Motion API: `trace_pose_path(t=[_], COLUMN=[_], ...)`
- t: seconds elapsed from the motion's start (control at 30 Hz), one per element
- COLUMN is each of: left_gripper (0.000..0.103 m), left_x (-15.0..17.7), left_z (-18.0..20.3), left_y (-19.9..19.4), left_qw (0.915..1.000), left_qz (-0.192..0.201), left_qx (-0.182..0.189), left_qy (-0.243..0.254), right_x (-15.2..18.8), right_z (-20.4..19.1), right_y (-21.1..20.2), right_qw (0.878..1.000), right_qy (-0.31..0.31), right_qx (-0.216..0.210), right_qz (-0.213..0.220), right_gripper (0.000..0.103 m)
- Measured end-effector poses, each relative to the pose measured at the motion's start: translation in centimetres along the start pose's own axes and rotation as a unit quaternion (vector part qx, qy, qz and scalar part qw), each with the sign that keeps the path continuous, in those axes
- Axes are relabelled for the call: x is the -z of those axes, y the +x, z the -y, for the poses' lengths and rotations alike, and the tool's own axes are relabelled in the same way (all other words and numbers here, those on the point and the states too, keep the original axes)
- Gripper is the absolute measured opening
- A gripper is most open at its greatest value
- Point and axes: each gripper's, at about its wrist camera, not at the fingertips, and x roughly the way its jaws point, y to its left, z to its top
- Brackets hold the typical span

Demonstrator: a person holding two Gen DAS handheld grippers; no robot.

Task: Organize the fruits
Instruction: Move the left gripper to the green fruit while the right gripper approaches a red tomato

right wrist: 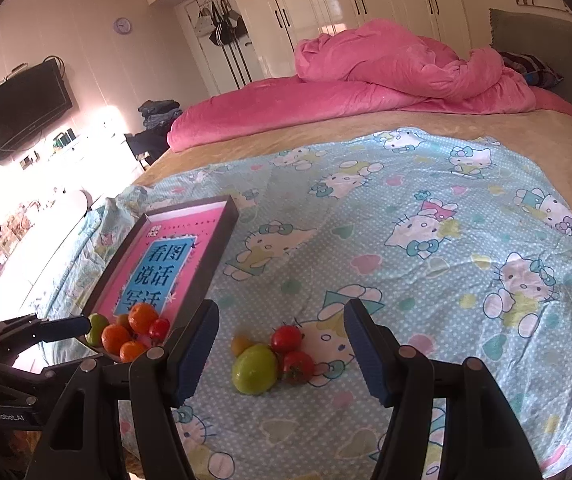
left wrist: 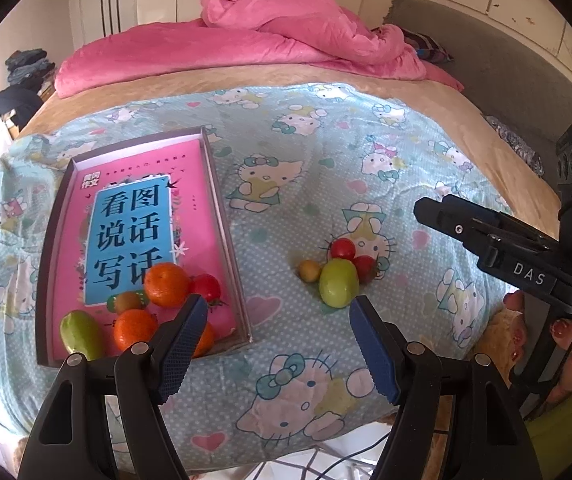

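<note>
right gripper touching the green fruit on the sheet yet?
Apart. In the right wrist view the right gripper stands open and empty; patterned sheet shows between each pad and the green fruit.

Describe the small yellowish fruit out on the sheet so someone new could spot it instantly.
Find the cartoon-cat bedsheet, then the loose fruit cluster right of the pink-lined box. The small yellow-orange fruit sits at the cluster's left edge, smaller than the big green fruit and unlike the two red tomatoes.
</note>
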Motion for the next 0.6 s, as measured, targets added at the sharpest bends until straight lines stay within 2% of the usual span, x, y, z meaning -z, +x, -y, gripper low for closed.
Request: trace_pose_path(t=[0.27, 0.43, 0.6], left_gripper=[0.075, 0.075, 0.075], left_x=[0.2, 0.4, 0.7], left_z=[0.9, 1.6, 2.3], left_y=[1.4, 2.5, 3.9], left_qw=[0.9998, 0.9995, 0.9989], left_qz=[-0.017, -0.029, -0.044], left_qx=[0.006, 0.008, 0.015], left_qy=[0.001, 0.006, 0.008], right_x=[1.1, 1.9, 3.0], right_z=[0.1, 0.9, 1.4], right_y=[0.9, 1.8, 3.0], right_qw=[0.999, 0.999, 0.996], right_qy=[-0.026, -0.018, -0.039], right_qx=[0.012, 0.013, 0.030], right_qz=[-0.023, -0.045, -0.072], right_gripper=[0.065, 0.065, 0.065])
